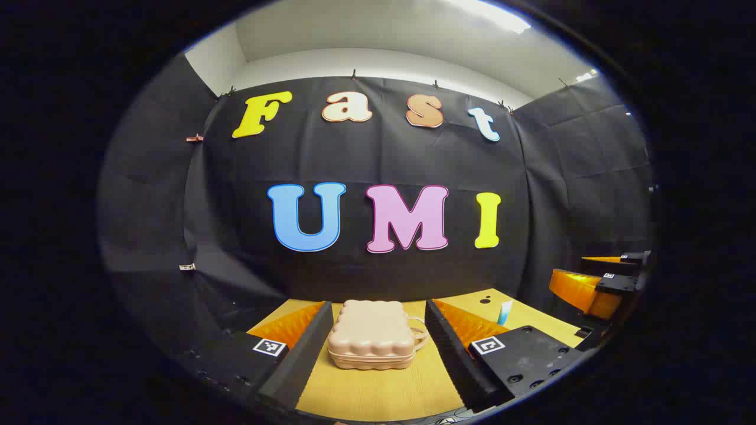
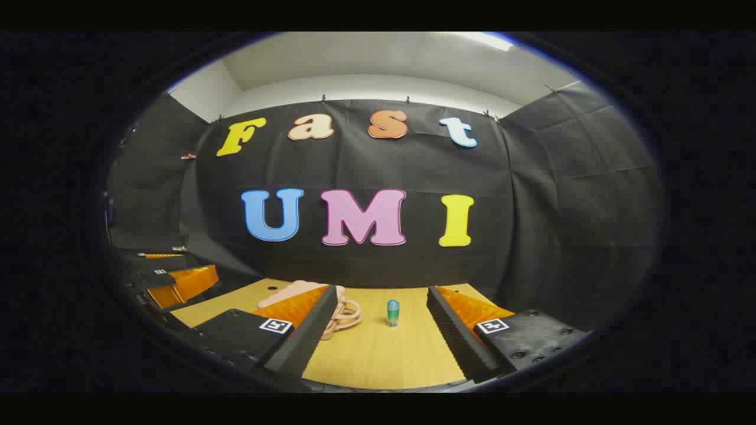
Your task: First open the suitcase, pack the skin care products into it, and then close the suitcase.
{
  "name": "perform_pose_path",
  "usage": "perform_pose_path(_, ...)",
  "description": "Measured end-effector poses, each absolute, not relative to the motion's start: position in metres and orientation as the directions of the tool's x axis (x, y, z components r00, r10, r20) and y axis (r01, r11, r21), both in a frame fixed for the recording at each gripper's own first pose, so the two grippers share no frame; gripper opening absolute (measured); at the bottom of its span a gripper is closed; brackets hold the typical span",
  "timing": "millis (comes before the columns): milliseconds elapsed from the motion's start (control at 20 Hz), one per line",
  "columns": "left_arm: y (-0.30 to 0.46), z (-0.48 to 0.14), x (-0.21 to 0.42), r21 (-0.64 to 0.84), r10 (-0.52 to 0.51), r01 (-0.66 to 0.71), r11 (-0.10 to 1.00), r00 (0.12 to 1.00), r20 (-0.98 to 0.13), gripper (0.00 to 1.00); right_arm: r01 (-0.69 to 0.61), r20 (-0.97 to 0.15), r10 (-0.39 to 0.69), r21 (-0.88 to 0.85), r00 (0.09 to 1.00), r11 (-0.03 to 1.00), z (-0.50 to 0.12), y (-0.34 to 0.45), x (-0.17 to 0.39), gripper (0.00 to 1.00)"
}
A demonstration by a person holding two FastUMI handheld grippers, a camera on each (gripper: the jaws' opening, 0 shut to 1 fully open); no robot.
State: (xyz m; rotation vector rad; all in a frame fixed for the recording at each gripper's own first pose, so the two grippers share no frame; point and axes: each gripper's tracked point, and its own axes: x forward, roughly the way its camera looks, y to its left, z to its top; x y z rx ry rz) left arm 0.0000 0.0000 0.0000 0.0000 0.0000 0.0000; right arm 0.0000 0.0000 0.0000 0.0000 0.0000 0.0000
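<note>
One closed suitcase [image 1: 372,342] and one skin care tube [image 2: 393,313] stand on one tabletop [image 2: 378,354]; two hand-held grippers, the left [image 1: 378,348] and the right [image 2: 381,336], face them.

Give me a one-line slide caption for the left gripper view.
Left gripper open, fingers framing the closed suitcase on the wooden table; skin care tube beyond.

A recording booth: black cloth walls [image 1: 378,165] clipped up behind a bare wooden table [image 2: 378,354], white ceiling [image 1: 378,35] above.
</note>
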Motion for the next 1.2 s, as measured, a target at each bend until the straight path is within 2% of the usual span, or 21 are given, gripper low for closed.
perform_pose_path(150, -0.008, 0.000, 0.005, 0.033, -0.015, 0.015, 0.999, 1.000, -0.008, 0.98, 0.019, -0.013, -0.019, -0.004, 1.000, 1.000, -0.003, -0.010, 0.011, 0.97)
perform_pose_path(400, -0.034, 0.008, 0.024, 0.007, -0.105, 0.105, 0.994, 0.994, -0.028, 0.98, 0.050, 0.015, -0.049, -0.004, 0.999, 0.999, 0.008, -0.024, 0.019, 0.97)
perform_pose_path(550, -0.043, 0.011, 0.033, -0.023, -0.113, 0.113, 0.993, 0.993, -0.024, 0.98, 0.051, 0.006, -0.051, -0.020, 0.999, 0.998, 0.006, -0.033, 0.024, 0.97)
perform_pose_path(600, -0.045, 0.012, 0.035, -0.018, -0.116, 0.116, 0.993, 0.993, -0.023, 0.98, 0.051, 0.000, -0.051, -0.016, 0.999, 0.999, 0.004, -0.034, 0.026, 1.00)
perform_pose_path(650, -0.046, 0.012, 0.037, -0.010, -0.117, 0.117, 0.993, 0.993, -0.022, 0.98, 0.053, -0.005, -0.053, -0.010, 0.999, 0.999, 0.003, -0.037, 0.029, 0.96)
perform_pose_path(750, -0.047, 0.008, 0.044, -0.001, -0.115, 0.115, 0.993, 0.993, -0.035, 0.98, 0.055, -0.008, -0.055, 0.002, 0.998, 0.998, 0.005, -0.040, 0.036, 1.00)
perform_pose_path(800, -0.048, 0.008, 0.048, -0.004, -0.116, 0.116, 0.993, 0.992, -0.041, 0.98, 0.052, -0.003, -0.052, -0.001, 0.999, 0.999, 0.007, -0.041, 0.040, 0.97)
perform_pose_path(900, -0.054, 0.005, 0.058, -0.018, -0.123, 0.122, 0.992, 0.991, -0.052, 0.98, 0.044, 0.001, -0.044, -0.025, 0.999, 0.999, 0.009, -0.044, 0.048, 0.97)
perform_pose_path(950, -0.057, 0.003, 0.065, -0.025, -0.130, 0.128, 0.991, 0.990, -0.058, 0.98, 0.036, -0.001, -0.036, -0.035, 0.999, 0.999, 0.007, -0.045, 0.053, 1.00)
perform_pose_path(1000, -0.061, 0.002, 0.073, -0.029, -0.135, 0.134, 0.991, 0.989, -0.066, 0.98, 0.031, -0.002, -0.031, -0.041, 1.000, 0.999, 0.007, -0.046, 0.059, 0.97)
perform_pose_path(1200, -0.082, -0.009, 0.113, -0.081, -0.169, 0.160, 0.984, 0.978, -0.121, 0.98, 0.027, -0.003, -0.027, -0.038, 1.000, 0.999, 0.005, -0.059, 0.085, 0.97)
